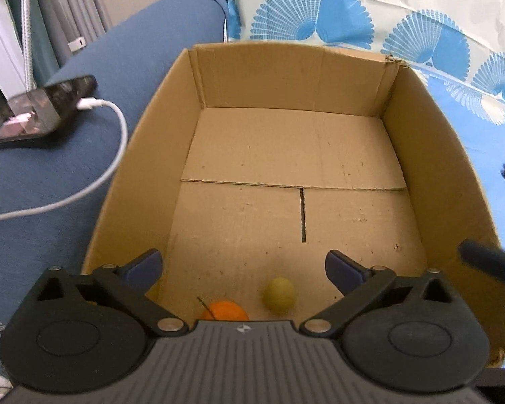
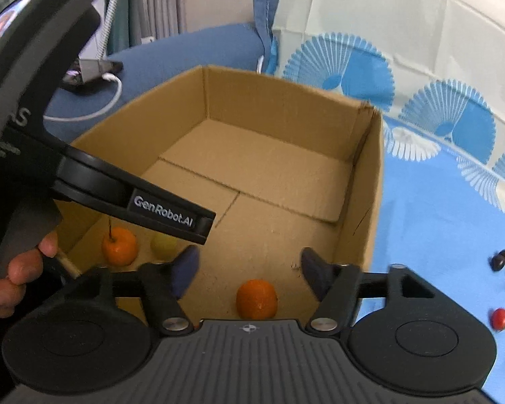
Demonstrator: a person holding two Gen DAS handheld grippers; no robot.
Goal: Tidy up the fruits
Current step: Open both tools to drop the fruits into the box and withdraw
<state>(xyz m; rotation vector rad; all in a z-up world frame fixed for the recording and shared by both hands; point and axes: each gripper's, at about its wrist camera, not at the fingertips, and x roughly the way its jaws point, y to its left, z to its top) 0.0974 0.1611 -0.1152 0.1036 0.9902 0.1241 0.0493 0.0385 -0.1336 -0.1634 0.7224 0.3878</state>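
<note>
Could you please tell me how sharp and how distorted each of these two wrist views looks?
Left wrist view: the box is sharp, but fisheye bends its walls outward, and the dark thing at the right edge is smeared. Right wrist view: softer overall; the small fruits on the cloth look blurred.

Cardboard box (image 1: 286,77) is plain brown. In the right wrist view, inside are 2 orange fruits (image 2: 119,246) (image 2: 256,298) & 1 yellow-green fruit (image 2: 164,245). Cloth (image 2: 437,222) is light blue w/ blue-white fan pattern, top part cream. Gripper pads (image 1: 144,267) are dark blue, bodies black. Cable (image 1: 111,155) is white, sofa (image 1: 50,175) blue.
</note>
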